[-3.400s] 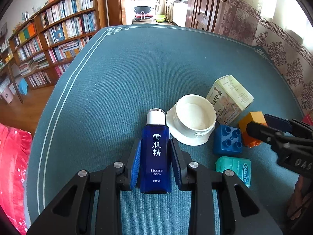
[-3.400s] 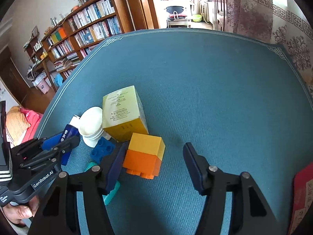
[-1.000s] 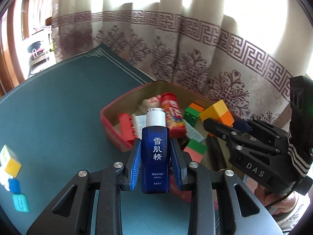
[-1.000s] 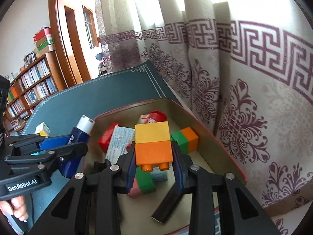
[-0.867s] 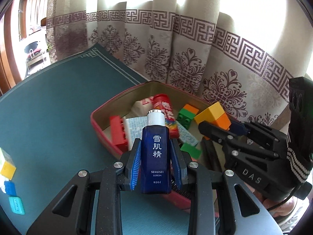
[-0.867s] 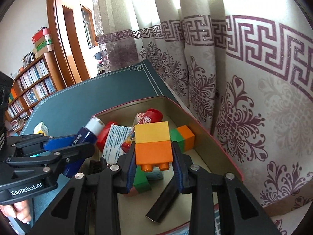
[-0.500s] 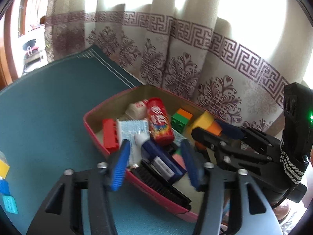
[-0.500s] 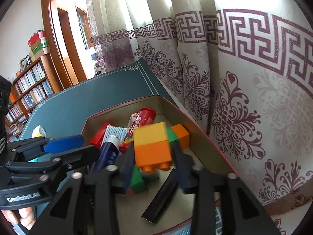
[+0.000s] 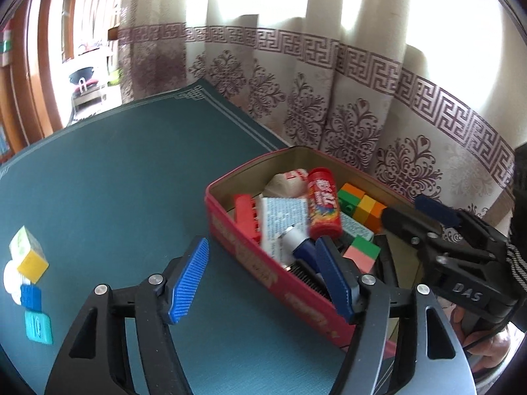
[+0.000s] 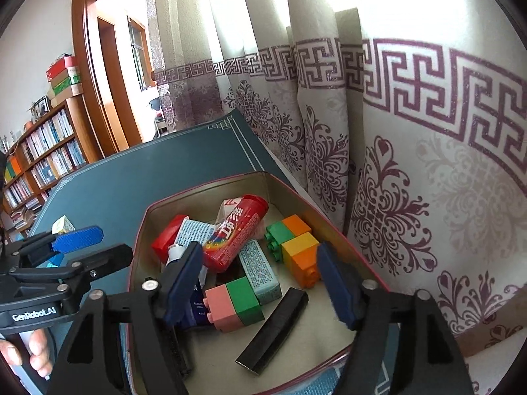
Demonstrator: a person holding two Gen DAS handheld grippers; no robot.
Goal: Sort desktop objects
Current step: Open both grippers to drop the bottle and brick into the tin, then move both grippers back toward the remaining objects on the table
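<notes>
Patterned curtains (image 9: 329, 98) hang behind a counter (image 9: 98, 181) covered in teal cloth. From the left wrist, the left gripper (image 9: 260, 276) hangs over the near wall of a red tin (image 9: 260, 270), its blue-padded fingers (image 9: 187, 279) spread wide and grasping nothing. In the tin lie a blue bottle (image 9: 304, 248) with a silver cap, a red tube (image 9: 322, 207), a red block (image 9: 245, 217), a printed packet (image 9: 283, 214), a green-and-orange block (image 9: 350, 196), a yellow-and-orange block (image 9: 369, 209) and a pink-and-green block (image 9: 362, 251). The right gripper (image 9: 425, 212) reaches over the far end of the tin. Well apart, at the left edge of the counter, sit a yellow-and-white box (image 9: 28, 256), a blue block (image 9: 31, 298) and a teal case (image 9: 39, 326).

From the right wrist, the right gripper (image 10: 260, 278) hovers above the tin (image 10: 210, 186), fingers (image 10: 336, 283) released and holding nothing. The yellow-and-orange block (image 10: 301, 258) lies in the tin just beside the green-and-orange block (image 10: 288, 230). The tube (image 10: 235, 233) rests tilted across the packet (image 10: 194, 233) and red block (image 10: 168, 237); the bottle (image 10: 194, 293) lies partly behind the left finger. A second packet (image 10: 260, 271), the pink-and-green block (image 10: 234, 302) and a black bar (image 10: 273, 329) lie nearer. The left gripper (image 10: 89, 247) is at the left, open, with a hand (image 10: 29, 352) gripping its handle. Bookshelves (image 10: 39, 151) stand beyond.
</notes>
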